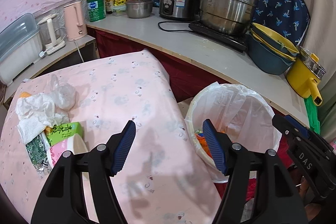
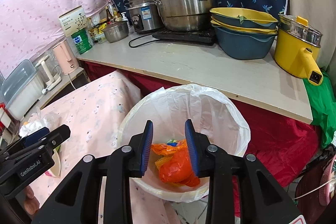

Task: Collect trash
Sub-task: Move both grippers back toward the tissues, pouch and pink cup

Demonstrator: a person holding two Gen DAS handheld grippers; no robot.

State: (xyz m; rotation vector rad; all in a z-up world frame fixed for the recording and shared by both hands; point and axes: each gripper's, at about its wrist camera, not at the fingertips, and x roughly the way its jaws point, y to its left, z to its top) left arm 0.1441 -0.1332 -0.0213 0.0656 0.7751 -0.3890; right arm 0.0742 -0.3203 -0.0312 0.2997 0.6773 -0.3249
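Note:
A white bin lined with a clear bag stands right of the pink-clothed table. Orange wrappers lie inside it. On the table's left lies a trash pile: crumpled white tissues, a clear plastic bag, a green carton, a pink paper cup and a dark green wrapper. My left gripper is open and empty over the table's right edge. My right gripper is open and empty above the bin; it also shows in the left wrist view.
A grey counter behind holds a steel steamer pot, rice cooker, blue and yellow bowls, a yellow electric pot, bottles and a green can. A pink kettle stands at left.

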